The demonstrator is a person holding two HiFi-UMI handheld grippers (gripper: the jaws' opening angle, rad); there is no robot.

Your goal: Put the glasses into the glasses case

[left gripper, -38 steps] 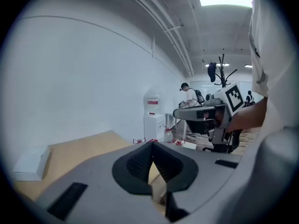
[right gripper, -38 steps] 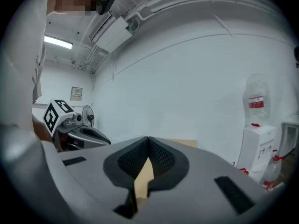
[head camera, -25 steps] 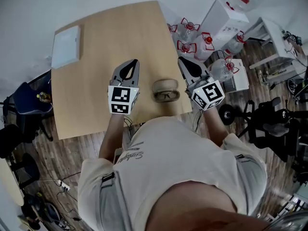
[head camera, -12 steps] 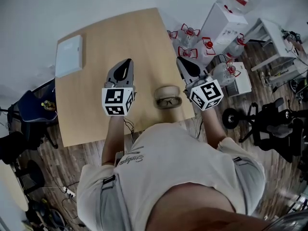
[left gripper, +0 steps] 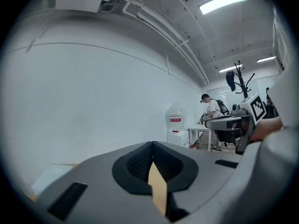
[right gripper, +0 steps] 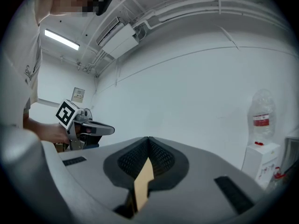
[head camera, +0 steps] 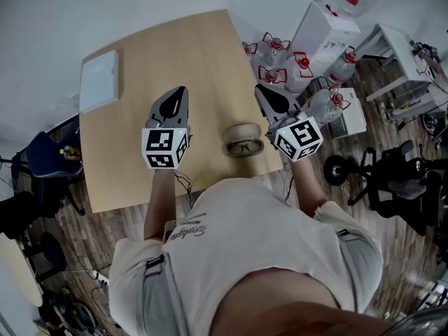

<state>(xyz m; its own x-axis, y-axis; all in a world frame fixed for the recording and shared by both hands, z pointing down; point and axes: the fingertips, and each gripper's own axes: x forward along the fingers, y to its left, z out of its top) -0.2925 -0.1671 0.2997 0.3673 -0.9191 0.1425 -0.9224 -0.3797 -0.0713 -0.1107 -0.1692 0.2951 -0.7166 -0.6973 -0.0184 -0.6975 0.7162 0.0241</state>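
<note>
A pair of dark-framed glasses (head camera: 245, 146) lies on the wooden table (head camera: 140, 75) near its front edge. Just behind the glasses and touching them sits a beige oval glasses case (head camera: 242, 129). My left gripper (head camera: 180, 92) (left gripper: 152, 146) hovers to the left of them, shut and holding nothing. To their right is my right gripper (head camera: 262, 89) (right gripper: 148, 141), also shut and holding nothing. Both point away from me, above the table. Each gripper view shows only the other gripper and the white wall; neither shows the glasses or the case.
A white flat box (head camera: 98, 81) lies at the table's far left corner. Several water bottles (head camera: 280, 54) and a white dispenser (head camera: 327, 21) stand on the floor past the table's right edge. A dark chair (head camera: 42, 161) is at the left.
My left gripper has drifted a little to the left, away from the glasses. The right gripper, the glasses and the case have hardly moved.
</note>
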